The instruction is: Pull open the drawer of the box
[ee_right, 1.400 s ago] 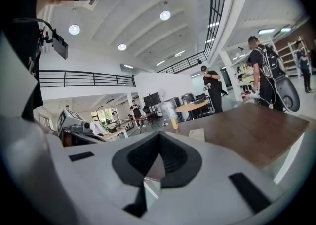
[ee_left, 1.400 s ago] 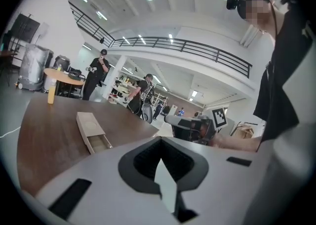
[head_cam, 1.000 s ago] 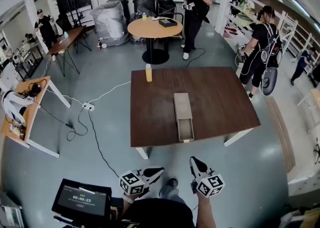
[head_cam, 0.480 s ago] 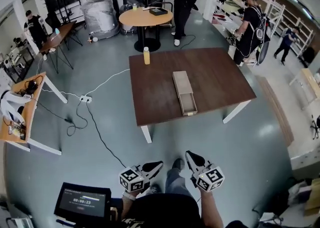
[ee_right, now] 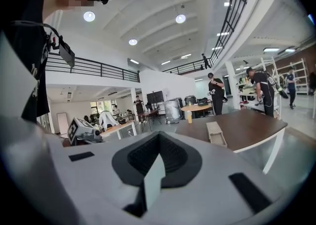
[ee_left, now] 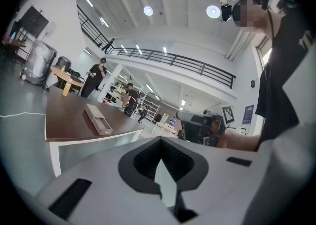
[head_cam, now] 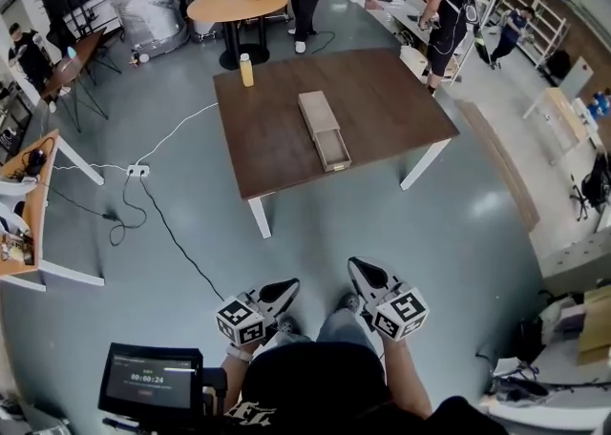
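**Drawer stands open, and you are well back from the table**

The box [head_cam: 316, 113] lies lengthwise near the middle of the brown table [head_cam: 391, 99]. Its drawer [head_cam: 334, 150] is drawn out toward the table's near edge and reaches almost to it. A yellow bottle [head_cam: 247, 70] stands upright near the table's far left corner, well apart from the box.

Beyond the table's far side is a round table [head_cam: 237, 6], and two people stand out there too (one past the far edge, one off the far right corner). A white power strip [head_cam: 137, 171] lies on the floor [head_cam: 458, 233] to the table's left, with cables trailing from it.

Your grippers are on the table's near side, well away from it and pointing toward it. Your left gripper [head_cam: 286, 287] has its jaws pressed together with nothing between them. Your right gripper [head_cam: 358, 269] is the same, its jaws together and empty.
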{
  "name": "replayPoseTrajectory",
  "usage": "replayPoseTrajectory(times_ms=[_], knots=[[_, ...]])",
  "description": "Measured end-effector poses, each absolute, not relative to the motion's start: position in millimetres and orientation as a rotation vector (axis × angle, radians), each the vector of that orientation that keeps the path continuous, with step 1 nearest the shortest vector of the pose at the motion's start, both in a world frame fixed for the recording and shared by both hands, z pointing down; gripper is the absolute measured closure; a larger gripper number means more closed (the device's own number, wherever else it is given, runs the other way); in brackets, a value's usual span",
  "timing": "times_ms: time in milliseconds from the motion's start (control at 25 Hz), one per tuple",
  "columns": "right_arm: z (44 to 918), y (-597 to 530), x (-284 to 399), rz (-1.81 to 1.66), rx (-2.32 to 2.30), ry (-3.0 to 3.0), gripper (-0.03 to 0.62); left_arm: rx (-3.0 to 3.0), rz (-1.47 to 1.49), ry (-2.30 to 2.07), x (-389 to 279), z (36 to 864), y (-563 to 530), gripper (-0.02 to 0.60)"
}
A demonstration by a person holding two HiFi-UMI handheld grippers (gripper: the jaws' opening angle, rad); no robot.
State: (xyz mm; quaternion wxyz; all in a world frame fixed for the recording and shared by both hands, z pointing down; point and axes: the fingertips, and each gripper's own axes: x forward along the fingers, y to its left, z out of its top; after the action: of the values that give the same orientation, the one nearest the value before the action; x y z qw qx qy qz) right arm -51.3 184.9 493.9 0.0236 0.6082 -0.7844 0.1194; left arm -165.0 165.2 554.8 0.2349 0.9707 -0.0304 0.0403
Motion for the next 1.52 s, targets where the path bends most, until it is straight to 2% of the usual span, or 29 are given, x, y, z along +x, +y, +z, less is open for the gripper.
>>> replayPoseTrajectory(times_ms=[360,840,1520], knots=[[470.9,193.7,-39.7,0.274,1.846,-2.505,0.608,2.688,0.055,-0.173,-149.8,541.3,174.9,0.581],[486.3,270.7,31.5,0.342,1.881,-2.482,0.608,2.728,0.052,-0.092,-65.5,515.4,239.6,0.581],[499.9,302.8,56.1,0.35,1.883,-2.393,0.608,2.734,0.085,-0.089,-43.5,503.0,265.9,0.581]])
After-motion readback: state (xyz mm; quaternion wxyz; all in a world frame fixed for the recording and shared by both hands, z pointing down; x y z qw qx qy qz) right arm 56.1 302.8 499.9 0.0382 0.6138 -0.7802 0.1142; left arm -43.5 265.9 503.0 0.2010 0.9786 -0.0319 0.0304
